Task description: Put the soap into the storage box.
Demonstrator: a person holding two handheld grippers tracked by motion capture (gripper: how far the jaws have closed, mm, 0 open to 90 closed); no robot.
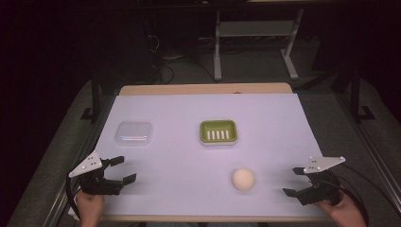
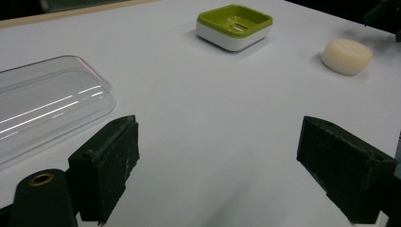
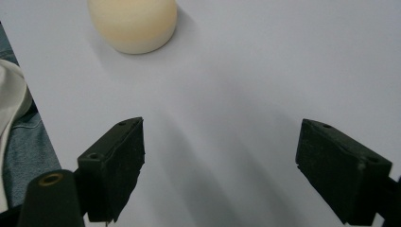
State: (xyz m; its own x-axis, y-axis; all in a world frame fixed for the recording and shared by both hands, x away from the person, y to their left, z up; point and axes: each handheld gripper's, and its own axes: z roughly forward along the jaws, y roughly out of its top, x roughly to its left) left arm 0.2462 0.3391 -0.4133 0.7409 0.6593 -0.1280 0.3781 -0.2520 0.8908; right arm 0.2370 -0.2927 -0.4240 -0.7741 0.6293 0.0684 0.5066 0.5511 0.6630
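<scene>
A cream bar of soap [image 1: 243, 179] [image 2: 347, 56] [image 3: 133, 21] lies on the white table sheet, front right of centre. Behind it sits a green and white soap dish [image 1: 218, 132] [image 2: 234, 26] with a slotted floor, nothing in it. A clear plastic lid [image 1: 134, 133] [image 2: 45, 108] rests at the left. My left gripper [image 1: 122, 170] [image 2: 215, 170] is open near the front left corner, jaws wide apart over bare sheet. My right gripper [image 1: 294, 181] [image 3: 220, 172] is open at the front right, jaws pointed toward the soap, a short way from it.
The white sheet [image 1: 179, 156] covers most of a wooden table [image 1: 203, 88]. The front edge runs just under both hands. Beyond the far edge are a dark floor, cables and a white desk frame [image 1: 255, 42]. A person's clothing [image 3: 14, 142] shows past the table edge.
</scene>
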